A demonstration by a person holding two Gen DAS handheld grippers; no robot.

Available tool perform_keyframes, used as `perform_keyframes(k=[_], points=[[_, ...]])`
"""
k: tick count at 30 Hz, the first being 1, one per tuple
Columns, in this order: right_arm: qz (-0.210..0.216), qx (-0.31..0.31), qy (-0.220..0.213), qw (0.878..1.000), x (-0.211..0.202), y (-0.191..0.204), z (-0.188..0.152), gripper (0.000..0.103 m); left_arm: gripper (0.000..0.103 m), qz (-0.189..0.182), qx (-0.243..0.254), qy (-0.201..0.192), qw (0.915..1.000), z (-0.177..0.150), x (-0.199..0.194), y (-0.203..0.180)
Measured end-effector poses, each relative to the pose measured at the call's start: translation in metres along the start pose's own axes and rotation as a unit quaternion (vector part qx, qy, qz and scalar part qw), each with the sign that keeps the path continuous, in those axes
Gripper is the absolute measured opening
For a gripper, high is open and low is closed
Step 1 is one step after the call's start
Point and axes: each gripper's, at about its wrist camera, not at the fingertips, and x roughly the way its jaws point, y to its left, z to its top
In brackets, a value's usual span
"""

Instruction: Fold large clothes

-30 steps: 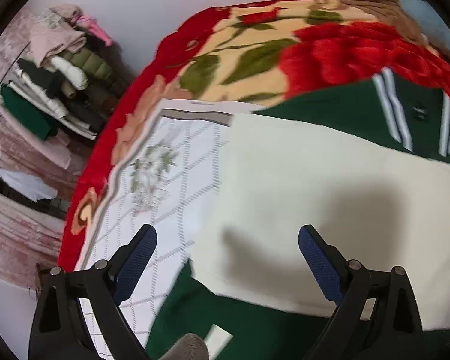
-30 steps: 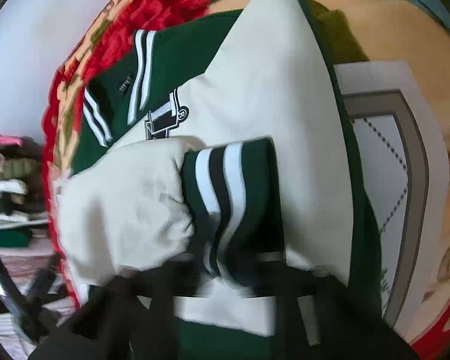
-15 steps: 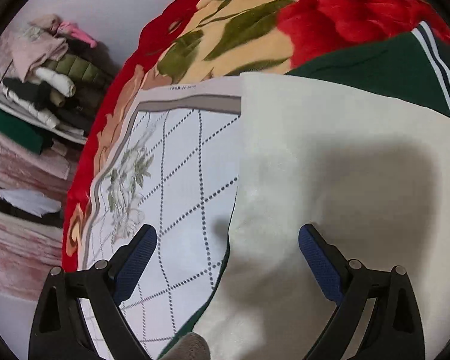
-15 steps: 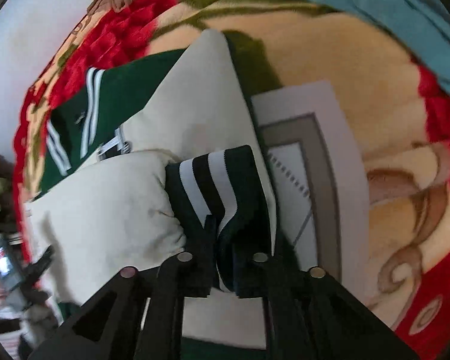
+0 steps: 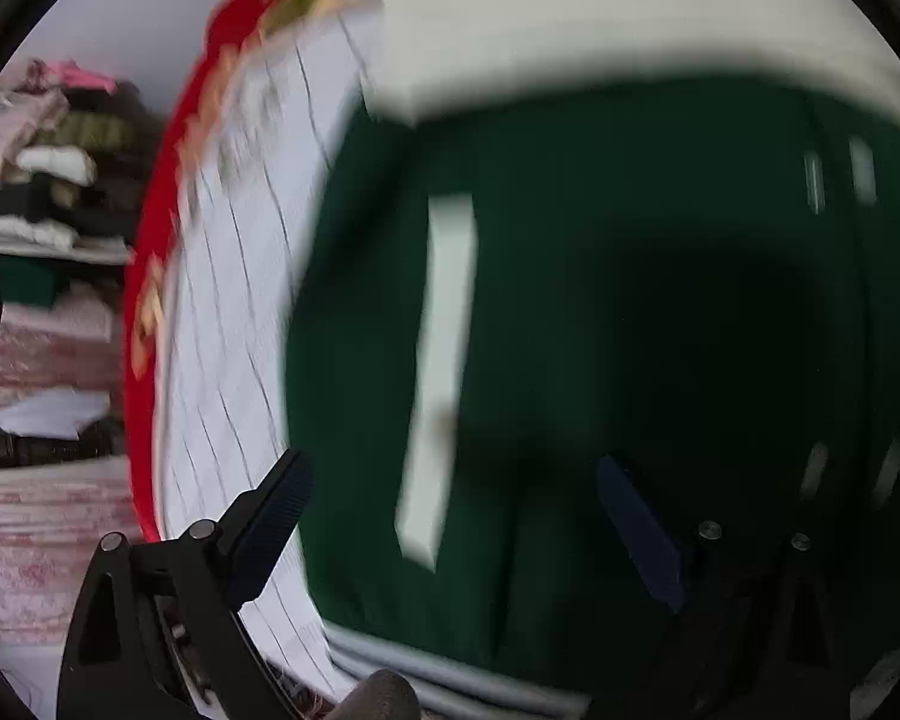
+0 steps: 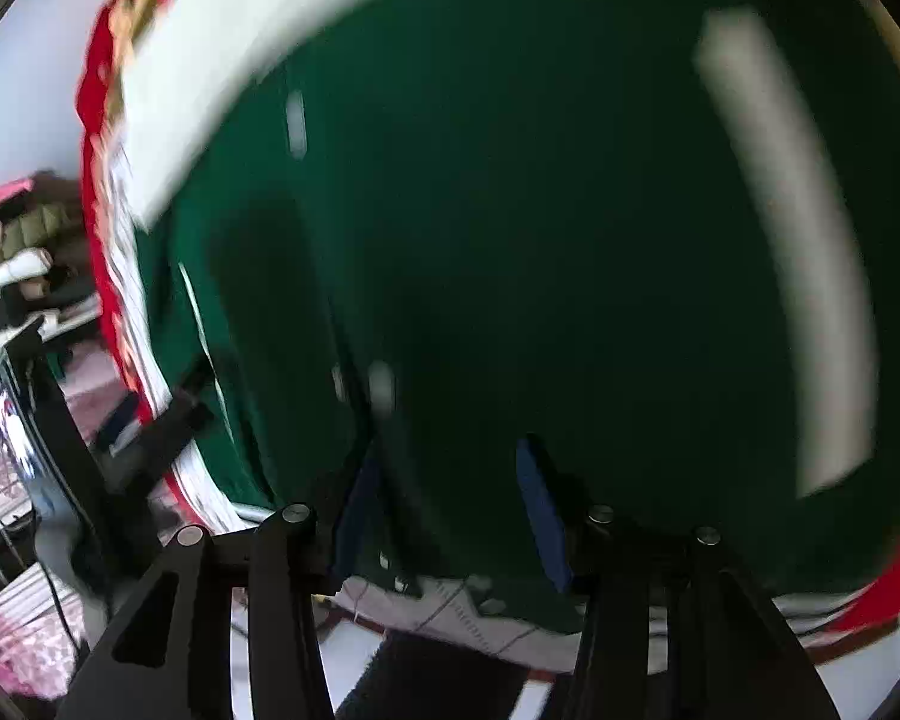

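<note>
A dark green jacket (image 5: 600, 312) with cream sleeves (image 5: 570, 30) and a white strip (image 5: 444, 360) lies on the bed and fills both blurred views; it also shows in the right wrist view (image 6: 540, 210). My left gripper (image 5: 456, 522) is open just above the jacket's lower green part, with nothing between its blue pads (image 5: 276, 504). My right gripper (image 6: 450, 510) is open over the jacket's lower hem, its blue pads (image 6: 540, 516) apart with green cloth behind them.
A red floral blanket (image 5: 150, 252) and a white quilted sheet (image 5: 234, 312) cover the bed under the jacket. A pile of folded clothes (image 5: 48, 156) sits on shelves at the left. A black stand (image 6: 54, 420) is beside the bed.
The right gripper has let go of the striped cuff and opened. Both grippers have moved down to the jacket's green lower part. Both views are now motion-blurred.
</note>
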Motion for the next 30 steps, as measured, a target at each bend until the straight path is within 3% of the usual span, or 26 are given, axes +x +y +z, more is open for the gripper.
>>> perform_keyframes(k=[2, 3, 4, 5, 6, 9, 12, 19, 21, 22, 24, 26, 28, 30], points=[[-0.039, -0.02, 0.011, 0.999, 0.03, 0.011, -0.013, 0.05, 0.097, -0.002, 0.007, 0.014, 0.9999, -0.019, 0.012, -0.004], [-0.064, -0.031, -0.01, 0.997, 0.037, 0.017, -0.019, 0.05, 0.097, -0.01, 0.012, 0.015, 0.9998, -0.029, 0.019, -0.006], [-0.079, -0.035, -0.027, 0.996, 0.039, 0.02, -0.021, 0.043, 0.097, -0.011, 0.015, 0.009, 0.9998, -0.033, 0.021, -0.007], [-0.103, -0.037, -0.043, 0.993, 0.042, 0.025, -0.022, 0.02, 0.097, -0.015, 0.017, -0.002, 0.9997, -0.035, 0.021, -0.007], [-0.122, -0.031, -0.057, 0.99, 0.043, 0.027, -0.022, 0.015, 0.097, -0.018, 0.02, -0.011, 0.9996, -0.036, 0.02, -0.007], [-0.128, -0.001, -0.06, 0.99, 0.043, 0.035, -0.021, 0.011, 0.097, -0.036, 0.022, -0.025, 0.9988, -0.035, 0.02, 0.002], [-0.101, 0.021, -0.057, 0.993, 0.043, 0.045, -0.023, 0.009, 0.097, -0.048, 0.016, -0.03, 0.9983, -0.039, 0.023, 0.019], [-0.037, -0.004, -0.017, 0.999, 0.07, 0.116, -0.039, 0.009, 0.097, -0.051, 0.003, -0.031, 0.9982, -0.046, 0.04, 0.065], [-0.044, -0.047, 0.011, 0.998, 0.086, 0.133, -0.038, 0.01, 0.097, -0.047, 0.003, -0.028, 0.9985, -0.044, 0.043, 0.072], [-0.051, -0.056, 0.02, 0.997, 0.087, 0.138, -0.037, 0.017, 0.097, -0.048, 0.002, -0.026, 0.9985, -0.041, 0.043, 0.076], [-0.029, -0.052, 0.025, 0.998, 0.076, 0.13, -0.038, 0.023, 0.097, -0.048, -0.006, -0.032, 0.9983, -0.036, 0.033, 0.082], [-0.022, -0.049, 0.002, 0.999, 0.042, 0.117, -0.038, 0.048, 0.097, -0.051, -0.011, -0.054, 0.9972, -0.027, 0.011, 0.082], [-0.02, -0.041, -0.043, 0.998, -0.004, 0.092, -0.04, 0.058, 0.097, -0.054, -0.013, -0.082, 0.9951, -0.019, -0.015, 0.068], [-0.034, -0.02, -0.086, 0.996, -0.051, 0.063, -0.035, 0.058, 0.097, -0.06, -0.013, -0.104, 0.9926, -0.007, -0.035, 0.051]])
